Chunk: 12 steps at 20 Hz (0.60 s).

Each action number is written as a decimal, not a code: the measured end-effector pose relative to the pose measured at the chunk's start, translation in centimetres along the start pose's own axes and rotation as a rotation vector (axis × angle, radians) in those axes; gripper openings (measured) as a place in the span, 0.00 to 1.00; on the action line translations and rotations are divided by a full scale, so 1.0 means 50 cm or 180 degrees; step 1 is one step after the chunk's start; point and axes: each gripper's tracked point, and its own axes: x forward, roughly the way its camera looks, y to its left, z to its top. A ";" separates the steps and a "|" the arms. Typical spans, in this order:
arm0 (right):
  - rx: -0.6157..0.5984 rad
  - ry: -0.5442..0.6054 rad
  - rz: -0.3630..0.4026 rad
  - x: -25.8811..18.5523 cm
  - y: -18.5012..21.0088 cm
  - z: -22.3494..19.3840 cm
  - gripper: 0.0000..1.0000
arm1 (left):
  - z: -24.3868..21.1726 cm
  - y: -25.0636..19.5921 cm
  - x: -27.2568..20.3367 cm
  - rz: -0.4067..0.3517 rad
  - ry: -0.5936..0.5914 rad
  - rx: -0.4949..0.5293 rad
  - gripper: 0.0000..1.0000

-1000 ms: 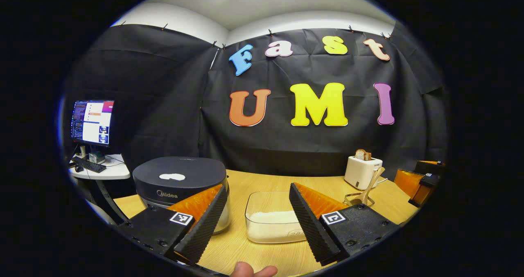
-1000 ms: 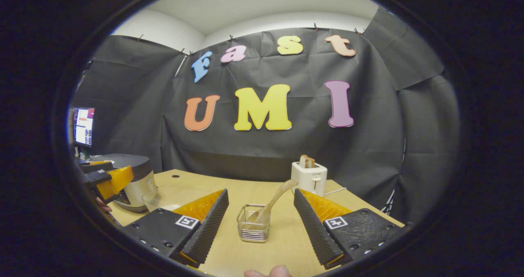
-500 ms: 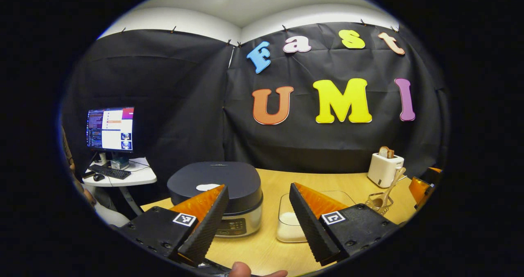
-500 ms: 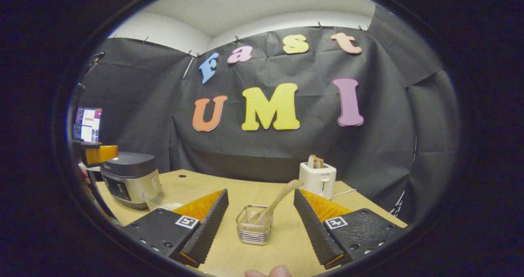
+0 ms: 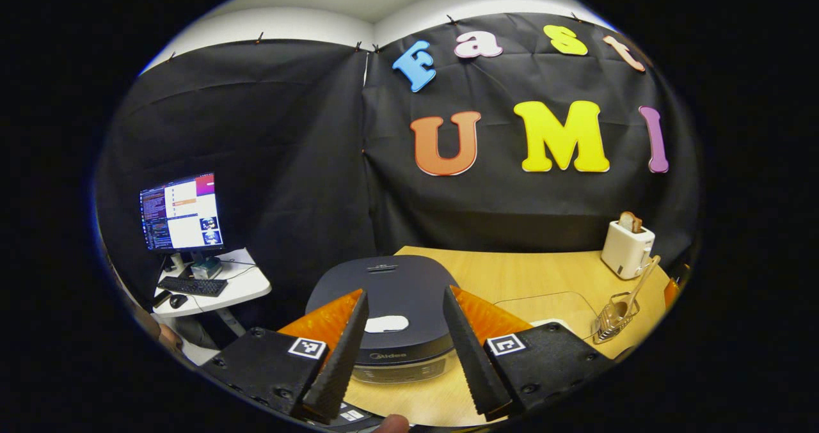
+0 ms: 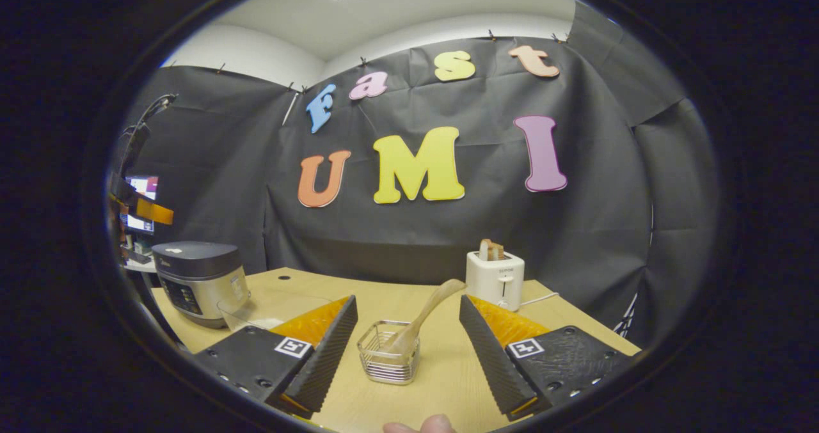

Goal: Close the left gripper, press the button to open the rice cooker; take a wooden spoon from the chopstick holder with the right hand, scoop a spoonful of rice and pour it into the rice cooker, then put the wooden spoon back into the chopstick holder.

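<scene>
Since the earlier frames our left gripper (image 5: pixel 400 372) has swung left and risen over the rice cooker (image 5: pixel 393 308), which now sits centred between its fingers, and the jaws have narrowed a little. They remain open with a clear gap and hold nothing. Our right gripper (image 6: pixel 406 366) has barely shifted; its jaws stand wide apart and empty, framing the chopstick holder (image 6: pixel 389 358) on the table beyond them.

The rice cooker is a squat rounded box with a matte dark lid, closed, carrying a pale oval patch, above a shiny silvery band at the base. In the right gripper view it stands at the far left of the table (image 6: pixel 441 382), its control panel facing outward. Both grippers' fingers are wedge-shaped with ribbed, saw-toothed inner faces, and each body bears a small square black-and-white marker.

The chopstick holder is a small basket of thin bright wire. The wooden spoon (image 6: pixel 422 314) leans in it, its smooth pale handle tilted up to the right. Beside the cooker lies a clear plastic container (image 5: pixel 540 305) with rounded corners and white rice at its bottom. A cream toaster (image 6: pixel 494 278) with bread in its slot stands at the back.

The table is light wood-grain laminate. Black creased cloth forms the walls, clipped along the top beneath a white ceiling. To the left, a lit monitor (image 5: pixel 181 212), keyboard and mouse sit on a small white side table.
</scene>
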 end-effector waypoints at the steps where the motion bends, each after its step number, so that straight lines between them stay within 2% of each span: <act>1: 0.0040 0.0033 0.0072 0.002 0.007 -0.006 0.95 | -0.001 0.003 0.005 -0.0033 0.0095 -0.0037 0.71; 2: 0.0055 0.0053 0.0106 0.003 0.007 -0.012 0.95 | -0.002 0.005 0.009 -0.0071 0.0177 -0.0096 0.70; 4: 0.0024 0.0091 0.0116 0.006 0.002 -0.020 0.92 | -0.007 0.016 0.011 -0.0066 0.0335 -0.0187 0.60; 6: 0.0031 0.0123 0.0158 0.010 0.004 -0.026 0.92 | -0.019 0.020 0.008 -0.0114 0.0492 -0.0301 0.49; 7: 0.0059 0.0134 0.0172 0.013 0.002 -0.026 0.92 | -0.027 0.019 0.012 -0.0156 0.0590 -0.0331 0.37; 9: 0.0094 0.0159 0.0166 0.014 -0.004 -0.030 0.92 | -0.044 0.023 0.023 -0.0197 0.0785 -0.0272 0.24; 12: 0.0131 0.0191 0.0162 0.015 -0.007 -0.037 0.92 | -0.071 0.011 0.043 -0.0300 0.1035 -0.0257 0.14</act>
